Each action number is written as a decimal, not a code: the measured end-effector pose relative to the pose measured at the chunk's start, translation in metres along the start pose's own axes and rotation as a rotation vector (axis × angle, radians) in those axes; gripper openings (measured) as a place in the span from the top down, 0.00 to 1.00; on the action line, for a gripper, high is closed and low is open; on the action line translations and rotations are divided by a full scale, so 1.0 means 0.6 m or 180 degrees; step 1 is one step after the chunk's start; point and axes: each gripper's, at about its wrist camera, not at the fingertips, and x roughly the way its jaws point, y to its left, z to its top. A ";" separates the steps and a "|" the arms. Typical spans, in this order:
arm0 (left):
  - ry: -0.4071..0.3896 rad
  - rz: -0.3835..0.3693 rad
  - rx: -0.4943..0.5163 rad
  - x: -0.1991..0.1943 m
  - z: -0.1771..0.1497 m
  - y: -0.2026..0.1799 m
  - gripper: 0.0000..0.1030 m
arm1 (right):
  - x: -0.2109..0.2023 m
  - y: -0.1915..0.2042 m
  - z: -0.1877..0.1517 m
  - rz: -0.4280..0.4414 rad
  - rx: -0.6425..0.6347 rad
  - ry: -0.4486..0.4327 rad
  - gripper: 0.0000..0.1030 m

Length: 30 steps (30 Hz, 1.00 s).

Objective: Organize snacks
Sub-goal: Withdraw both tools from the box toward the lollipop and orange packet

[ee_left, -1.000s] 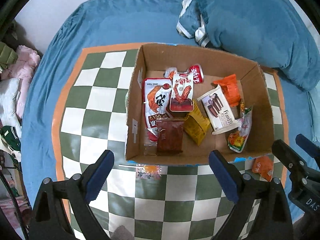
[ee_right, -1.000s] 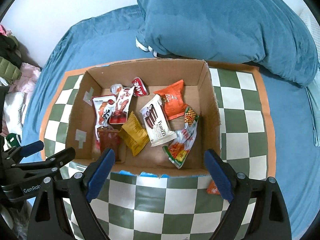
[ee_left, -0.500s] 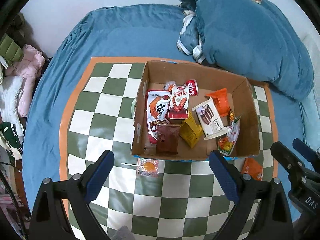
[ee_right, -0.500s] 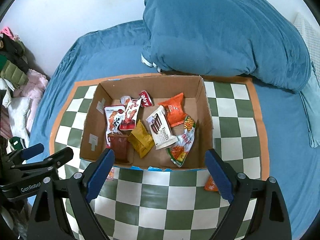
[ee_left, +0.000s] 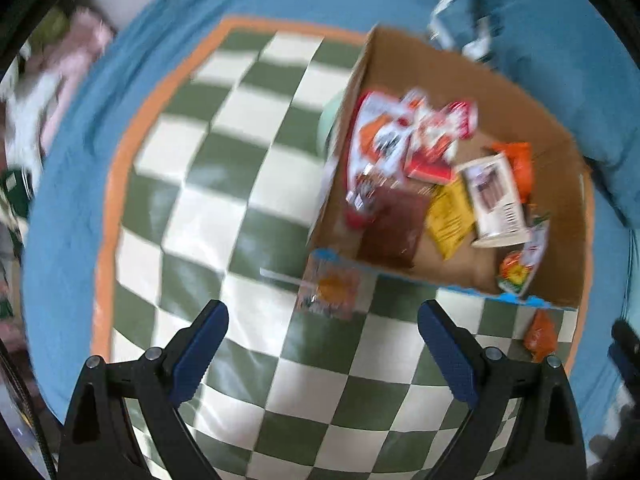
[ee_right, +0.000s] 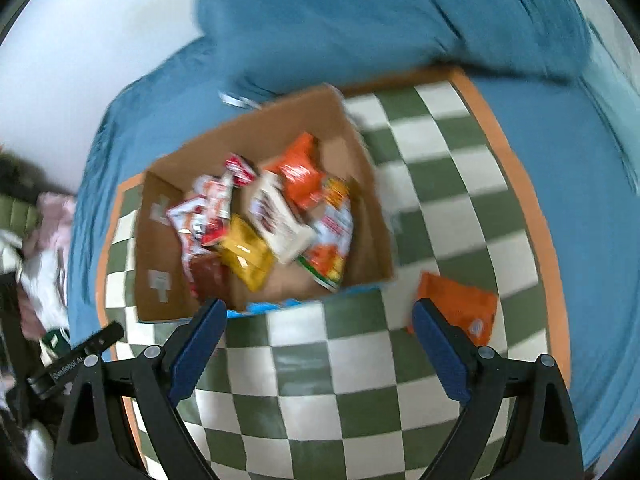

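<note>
A cardboard box [ee_left: 556, 148] holding several snack packets stands on a green-and-white checkered mat [ee_left: 224, 184]; it also shows in the right wrist view [ee_right: 160, 248]. A clear lollipop packet [ee_left: 330, 290] lies on the mat just outside the box's near wall. An orange snack packet [ee_right: 460, 304] lies on the mat right of the box; it shows small in the left wrist view [ee_left: 540, 334]. My left gripper [ee_left: 324, 354] is open and empty, above the mat near the lollipop packet. My right gripper [ee_right: 320, 350] is open and empty, with the orange packet by its right finger.
The mat lies on a blue bedspread [ee_right: 592, 184]. A big blue duvet [ee_right: 380, 12] is heaped behind the box. Clothes [ee_left: 52, 80] are piled off the bed's left side. The other gripper [ee_right: 76, 356] shows at the lower left of the right wrist view.
Both views have blurred and swung. The left gripper has come down and left towards the lollipop packet. The right gripper has moved right and lower towards the orange packet. Both stay open.
</note>
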 end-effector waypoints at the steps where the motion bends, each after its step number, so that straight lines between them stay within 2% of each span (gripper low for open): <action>1: 0.0037 0.0025 -0.0045 0.016 -0.002 0.007 0.06 | 0.013 -0.017 -0.004 -0.0028 0.0082 0.0039 0.07; 4: 0.0143 0.0111 -0.0039 0.071 -0.010 0.012 0.06 | 0.051 -0.056 -0.017 -0.0098 0.0247 0.0138 0.07; 12: 0.0349 0.0449 0.0495 0.189 -0.015 -0.035 0.06 | 0.126 -0.112 -0.043 -0.0317 0.0374 0.0347 0.07; 16: 0.0423 0.0540 0.0655 0.226 -0.005 -0.054 0.06 | 0.145 -0.136 -0.044 -0.0404 0.0441 0.0363 0.07; 18: 0.0331 0.0553 0.0736 0.229 0.000 -0.065 0.06 | 0.151 -0.148 -0.040 -0.0417 0.0502 0.0361 0.07; 21: 0.0343 0.0532 0.0814 0.230 0.005 -0.077 0.09 | 0.166 -0.173 -0.030 -0.0382 0.0689 0.0390 0.07; 24: 0.0338 0.0466 0.0860 0.225 -0.001 -0.087 0.26 | 0.180 -0.200 -0.019 -0.0298 0.0976 0.0418 0.07; 26: 0.0317 0.0474 0.0924 0.218 -0.013 -0.100 0.43 | 0.194 -0.221 -0.011 -0.0217 0.1218 0.0455 0.07; 27: 0.0299 0.0500 0.0942 0.215 -0.017 -0.103 0.45 | 0.203 -0.232 -0.008 -0.0181 0.1344 0.0483 0.07; 29: 0.0294 0.0492 0.0905 0.208 -0.023 -0.103 0.55 | 0.223 -0.252 -0.002 -0.0142 0.1586 0.0564 0.07; 30: 0.0295 0.0464 0.0857 0.204 -0.025 -0.099 0.57 | 0.231 -0.260 0.001 -0.0137 0.1681 0.0598 0.07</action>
